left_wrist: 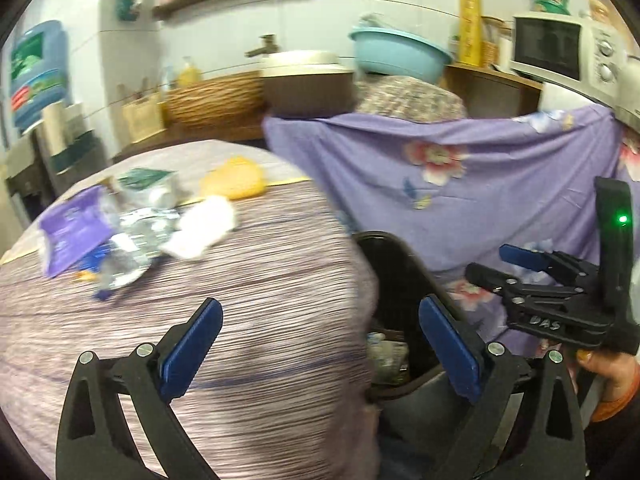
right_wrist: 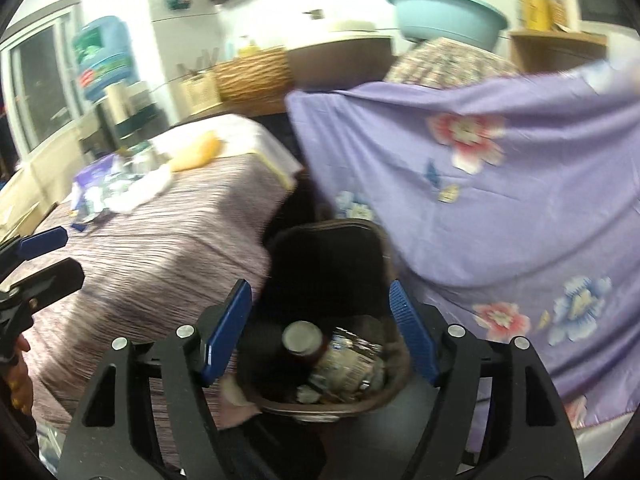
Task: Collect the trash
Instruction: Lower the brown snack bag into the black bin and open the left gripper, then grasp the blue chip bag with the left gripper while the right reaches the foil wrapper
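While the right wrist view looks into the dark bin point(right_wrist: 340, 264), showing a jar point(right_wrist: 303, 338) and crumpled wrappers inside, the left wrist view shows mostly its rim point(left_wrist: 384, 240). Remaining trash point(left_wrist: 120, 224), purple packet, foil, white tissue, lies blurred on the striped tabletop point(left_wrist: 260, 300). Left tongs point(left_wrist: 316, 354) spread wide, empty. Right tongs point(right_wrist: 320, 328) spread, empty, above the bin.

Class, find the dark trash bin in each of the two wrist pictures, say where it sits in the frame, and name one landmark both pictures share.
Left wrist view: the trash bin is right of centre, low, beside the table edge and partly behind the right-hand finger.
Right wrist view: the trash bin is at centre bottom, between the two fingers, with a bottle lying inside.
Shared landmark: the purple flowered cloth, just right of the bin.
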